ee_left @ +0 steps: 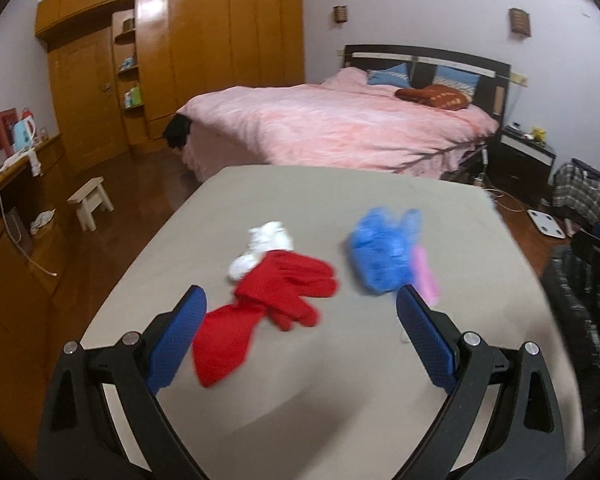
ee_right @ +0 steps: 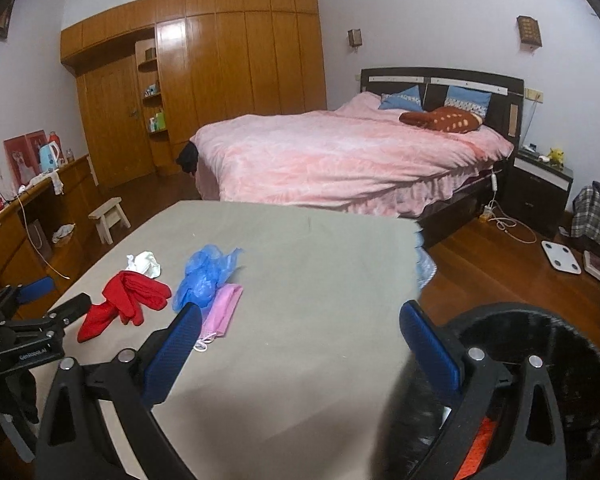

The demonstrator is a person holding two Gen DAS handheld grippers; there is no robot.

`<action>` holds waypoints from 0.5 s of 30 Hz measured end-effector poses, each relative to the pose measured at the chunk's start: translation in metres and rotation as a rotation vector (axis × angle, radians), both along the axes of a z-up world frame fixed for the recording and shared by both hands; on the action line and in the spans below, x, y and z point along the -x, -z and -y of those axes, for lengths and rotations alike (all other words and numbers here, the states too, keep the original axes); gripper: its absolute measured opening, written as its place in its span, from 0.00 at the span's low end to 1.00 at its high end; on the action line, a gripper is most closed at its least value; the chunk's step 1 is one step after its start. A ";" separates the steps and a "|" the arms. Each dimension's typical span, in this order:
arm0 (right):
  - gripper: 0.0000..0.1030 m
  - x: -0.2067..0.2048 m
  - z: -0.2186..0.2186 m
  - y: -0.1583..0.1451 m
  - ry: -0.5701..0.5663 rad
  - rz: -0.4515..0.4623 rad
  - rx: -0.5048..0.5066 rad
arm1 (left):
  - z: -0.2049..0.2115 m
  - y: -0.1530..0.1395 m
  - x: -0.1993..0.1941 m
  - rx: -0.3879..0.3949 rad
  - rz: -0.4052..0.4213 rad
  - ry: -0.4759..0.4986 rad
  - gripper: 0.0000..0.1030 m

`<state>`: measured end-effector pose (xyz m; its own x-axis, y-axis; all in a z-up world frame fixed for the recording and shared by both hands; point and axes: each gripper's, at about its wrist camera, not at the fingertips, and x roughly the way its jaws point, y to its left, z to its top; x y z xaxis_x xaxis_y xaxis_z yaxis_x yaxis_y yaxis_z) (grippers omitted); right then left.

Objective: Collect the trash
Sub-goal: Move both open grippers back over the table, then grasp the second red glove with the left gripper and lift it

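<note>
On the grey table (ee_left: 320, 208) (ee_right: 308, 280) lie a red glove (ee_left: 276, 300) (ee_right: 126, 300), a crumpled white tissue (ee_left: 264, 246) (ee_right: 146, 262), a crumpled blue plastic bag (ee_left: 384, 252) (ee_right: 204, 276) and a pink face mask (ee_left: 424, 276) (ee_right: 220, 308). My left gripper (ee_left: 300, 312) (ee_right: 40, 300) is open just above the red glove, with nothing between its fingers. My right gripper (ee_right: 302, 332) hovers open over the table's right front part, the pink mask just left of its left finger. A black trash bin (ee_right: 540, 380) (ee_left: 580, 320) stands off the table's right edge; something orange shows inside.
A bed with a pink cover (ee_right: 340, 160) stands beyond the table. A wooden wardrobe (ee_right: 220, 80) fills the back wall. A small stool (ee_right: 110, 218) and a low cabinet (ee_right: 20, 232) are at left. A white scale (ee_right: 560, 262) and a checked bag (ee_right: 598, 220) lie on the floor at right.
</note>
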<state>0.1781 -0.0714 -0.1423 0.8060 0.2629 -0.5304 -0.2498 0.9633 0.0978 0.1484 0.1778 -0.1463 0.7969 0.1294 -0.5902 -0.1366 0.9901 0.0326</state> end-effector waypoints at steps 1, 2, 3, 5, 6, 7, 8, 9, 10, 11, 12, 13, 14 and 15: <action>0.95 -0.003 -0.004 0.004 -0.002 -0.004 0.006 | -0.005 0.004 -0.002 0.001 -0.006 -0.008 0.91; 0.95 -0.005 -0.007 0.008 -0.005 -0.011 0.012 | -0.012 0.008 -0.005 0.005 -0.014 -0.016 0.91; 0.95 -0.009 -0.011 0.012 -0.009 -0.019 0.017 | -0.017 0.012 -0.007 0.005 -0.021 -0.021 0.91; 0.95 -0.015 -0.018 0.019 -0.013 -0.033 0.025 | -0.027 0.020 -0.013 0.000 -0.038 -0.031 0.91; 0.95 -0.018 -0.020 0.021 -0.013 -0.038 0.027 | -0.030 0.024 -0.016 0.001 -0.046 -0.033 0.91; 0.95 -0.021 -0.022 0.024 -0.012 -0.042 0.028 | -0.034 0.028 -0.020 0.008 -0.057 -0.033 0.91; 0.95 -0.023 -0.025 0.027 -0.013 -0.049 0.032 | -0.036 0.031 -0.023 0.013 -0.064 -0.033 0.91; 0.94 -0.025 -0.027 0.030 -0.013 -0.056 0.035 | -0.039 0.034 -0.026 0.016 -0.072 -0.035 0.91; 0.94 -0.028 -0.029 0.032 -0.014 -0.060 0.038 | -0.040 0.037 -0.030 0.016 -0.078 -0.034 0.91; 0.94 -0.029 -0.030 0.034 -0.015 -0.064 0.040 | -0.042 0.040 -0.034 0.014 -0.084 -0.033 0.91; 0.94 -0.030 -0.032 0.035 -0.016 -0.068 0.043 | -0.043 0.042 -0.038 0.012 -0.091 -0.033 0.91; 0.94 -0.032 -0.034 0.037 -0.018 -0.071 0.047 | -0.045 0.045 -0.042 0.017 -0.101 -0.028 0.91; 0.94 -0.033 -0.035 0.038 -0.019 -0.072 0.051 | -0.047 0.047 -0.045 0.021 -0.106 -0.024 0.91; 0.94 -0.034 -0.036 0.039 -0.020 -0.073 0.054 | -0.048 0.048 -0.049 0.024 -0.109 -0.023 0.91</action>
